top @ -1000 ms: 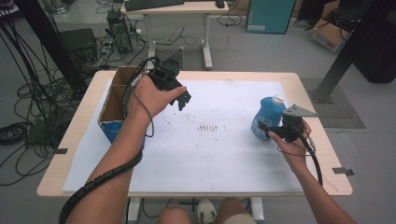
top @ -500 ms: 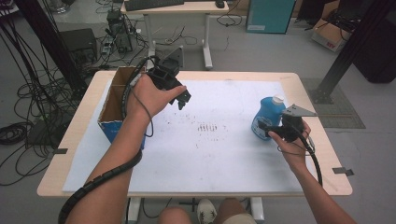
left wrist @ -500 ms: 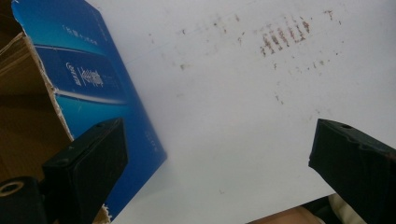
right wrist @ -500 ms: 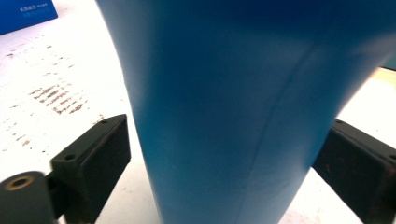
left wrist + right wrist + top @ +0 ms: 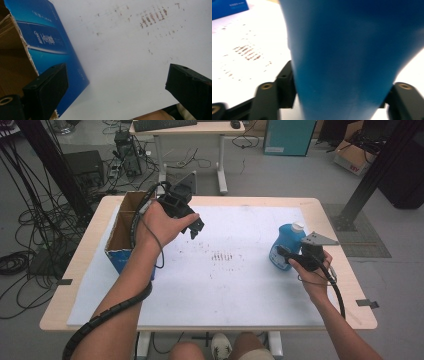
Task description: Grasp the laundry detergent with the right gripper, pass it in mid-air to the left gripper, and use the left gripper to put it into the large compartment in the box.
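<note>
High view: table (image 5: 210, 285) under a white sheet marked with rusty smudges. Open cardboard box with a blue printed side (image 5: 121, 232) at the left edge, likely there to take things in. Blue bottle (image 5: 287, 246) with a white cap, upright near the right edge, label pale and too small to read. Right claw (image 5: 281, 253) low against the bottle's near side, jaws having just been closing, bottle between them, apparently to grip it for a lift. Left claw (image 5: 196, 227) raised above the sheet beside the box, jaws spread, nothing held, seemingly waiting clear of the work.

Left gripper view: two black jaws far apart, bare white sheet between them. Box wall at the left with white lettering on blue, slanted and too blurred to read; torn cardboard edge beside it.

Right gripper view: blue bottle body (image 5: 347, 57) very close and blurred, wedged between both black jaws, pads against its sides. No writing on this face. Smudged sheet and a corner of the blue box beyond.
</note>
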Tool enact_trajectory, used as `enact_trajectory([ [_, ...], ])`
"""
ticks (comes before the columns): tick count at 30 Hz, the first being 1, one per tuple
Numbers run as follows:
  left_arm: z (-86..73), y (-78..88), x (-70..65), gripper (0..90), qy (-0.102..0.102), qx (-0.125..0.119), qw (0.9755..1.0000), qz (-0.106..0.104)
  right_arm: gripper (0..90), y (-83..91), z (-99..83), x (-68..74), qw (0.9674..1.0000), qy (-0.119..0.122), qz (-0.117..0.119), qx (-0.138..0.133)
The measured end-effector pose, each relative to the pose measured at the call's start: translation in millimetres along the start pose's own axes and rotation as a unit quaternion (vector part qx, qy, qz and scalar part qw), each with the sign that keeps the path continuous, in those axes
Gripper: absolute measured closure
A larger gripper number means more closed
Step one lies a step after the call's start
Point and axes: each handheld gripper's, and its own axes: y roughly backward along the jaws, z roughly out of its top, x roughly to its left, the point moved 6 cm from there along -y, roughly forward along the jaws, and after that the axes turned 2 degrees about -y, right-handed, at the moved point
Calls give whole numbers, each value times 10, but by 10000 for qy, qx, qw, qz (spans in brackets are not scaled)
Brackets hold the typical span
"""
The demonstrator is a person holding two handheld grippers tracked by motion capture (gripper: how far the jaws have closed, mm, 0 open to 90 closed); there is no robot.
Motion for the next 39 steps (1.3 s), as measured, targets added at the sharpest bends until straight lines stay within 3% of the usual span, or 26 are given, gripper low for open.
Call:
enact_trajectory([
  [39, -2, 19, -4, 49, -22, 41, 9999, 110, 429, 4, -4, -18, 9999, 20, 142, -5],
])
